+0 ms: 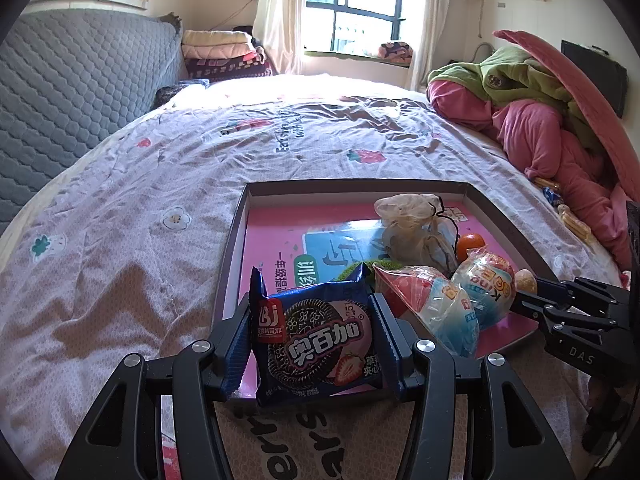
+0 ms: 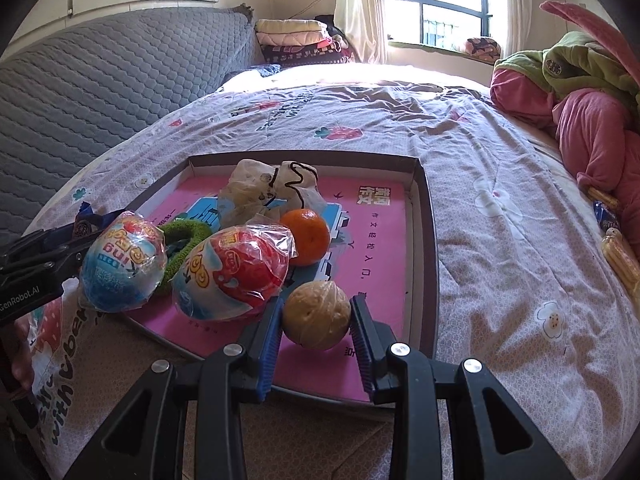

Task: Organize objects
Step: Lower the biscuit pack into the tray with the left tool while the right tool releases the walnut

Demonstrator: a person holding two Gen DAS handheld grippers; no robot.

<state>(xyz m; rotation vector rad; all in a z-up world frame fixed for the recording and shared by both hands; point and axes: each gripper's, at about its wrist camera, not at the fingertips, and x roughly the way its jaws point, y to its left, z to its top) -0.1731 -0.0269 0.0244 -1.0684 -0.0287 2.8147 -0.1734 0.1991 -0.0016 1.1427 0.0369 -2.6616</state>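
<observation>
A shallow cardboard tray [image 1: 236,232] [image 2: 428,216] with a pink book inside lies on the bed. My left gripper [image 1: 314,336] is shut on a blue cookie packet [image 1: 316,344], held upright over the tray's near left corner. My right gripper [image 2: 318,320] is shut on a tan wrapped ball [image 2: 318,314] over the tray's near edge; the ball also shows in the left wrist view [image 1: 525,281]. In the tray lie two wrapped toy eggs [image 2: 232,276] [image 2: 122,264], an orange [image 2: 306,236], a green hair tie [image 2: 186,236] and a crumpled plastic bag [image 2: 264,192].
The bed has a pale flowered sheet [image 1: 120,220]. Pink and green bedding [image 1: 532,120] is heaped at the right. Yellow snack sticks [image 2: 620,256] and a blue wrapper [image 2: 606,216] lie by that heap. A grey padded headboard [image 1: 60,92] stands at the left.
</observation>
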